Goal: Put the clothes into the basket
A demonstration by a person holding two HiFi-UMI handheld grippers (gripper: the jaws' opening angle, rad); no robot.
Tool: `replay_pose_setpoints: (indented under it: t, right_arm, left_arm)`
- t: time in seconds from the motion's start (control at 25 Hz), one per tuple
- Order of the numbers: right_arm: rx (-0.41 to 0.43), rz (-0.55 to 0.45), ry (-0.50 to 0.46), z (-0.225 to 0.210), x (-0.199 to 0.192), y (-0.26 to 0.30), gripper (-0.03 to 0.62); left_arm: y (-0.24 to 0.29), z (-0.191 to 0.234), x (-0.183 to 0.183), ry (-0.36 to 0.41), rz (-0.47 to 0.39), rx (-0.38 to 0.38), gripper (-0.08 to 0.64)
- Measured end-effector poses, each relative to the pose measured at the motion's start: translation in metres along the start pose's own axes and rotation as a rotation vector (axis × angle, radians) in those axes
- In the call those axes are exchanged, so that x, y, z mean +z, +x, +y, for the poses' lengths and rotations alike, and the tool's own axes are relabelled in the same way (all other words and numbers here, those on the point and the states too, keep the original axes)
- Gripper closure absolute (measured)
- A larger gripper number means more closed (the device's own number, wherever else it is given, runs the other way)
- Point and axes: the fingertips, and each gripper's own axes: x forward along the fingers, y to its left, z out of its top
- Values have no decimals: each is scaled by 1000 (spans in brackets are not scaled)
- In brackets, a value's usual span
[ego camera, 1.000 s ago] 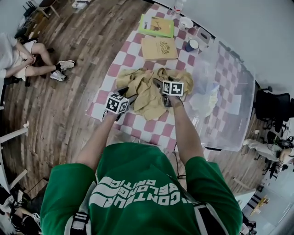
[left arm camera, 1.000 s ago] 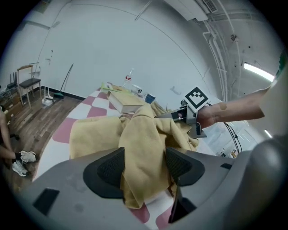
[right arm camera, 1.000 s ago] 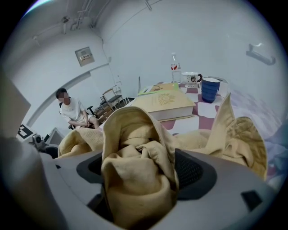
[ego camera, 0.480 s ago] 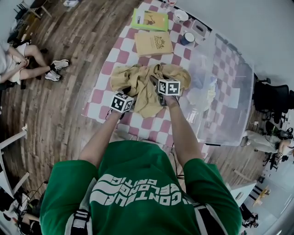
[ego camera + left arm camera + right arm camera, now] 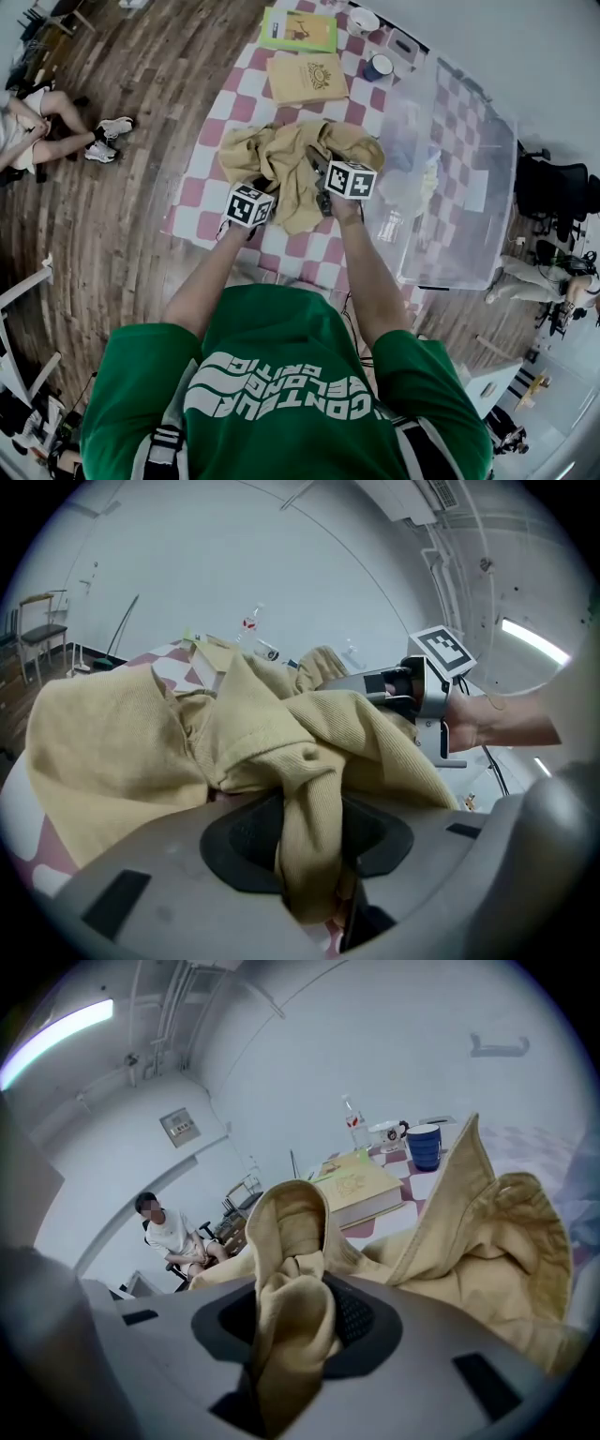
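Observation:
A crumpled yellow garment (image 5: 286, 159) lies on the red-and-white checked tablecloth (image 5: 220, 136). My left gripper (image 5: 266, 186) is at its near edge, and its jaws are closing on a pinched fold of the yellow cloth (image 5: 314, 832). My right gripper (image 5: 320, 171) sits on the garment's right part, its jaws closing on another bunched fold (image 5: 295, 1321). The right gripper (image 5: 412, 691) also shows in the left gripper view, just beyond the raised cloth. A clear plastic basket (image 5: 487, 216) stands to the right of the garment.
A tan book (image 5: 307, 77), a green book (image 5: 298, 30), a blue mug (image 5: 379, 67) and a white bowl (image 5: 362, 21) lie at the table's far end. A seated person (image 5: 37, 122) is off to the left on the wooden floor. A black chair (image 5: 562, 202) stands beyond the basket.
Both grippers have pressed into the garment's near side and the cloth has gathered up between them. The left gripper has moved slightly forward onto the cloth.

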Motion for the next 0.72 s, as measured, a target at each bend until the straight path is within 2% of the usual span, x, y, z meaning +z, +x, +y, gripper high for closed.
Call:
replay_pose_setpoints:
  t: [0.36, 0.56, 0.72]
  right_arm:
    - [26, -82, -2, 22, 24, -18, 459]
    - [53, -159, -3, 40, 54, -33, 462]
    - [86, -244, -47, 64, 86, -49, 463]
  left_arm:
    - [-19, -10, 23, -22, -81, -47, 463]
    - [-38, -14, 55, 12, -157, -38, 465]
    - [-57, -18, 85, 68, -220, -31, 466]
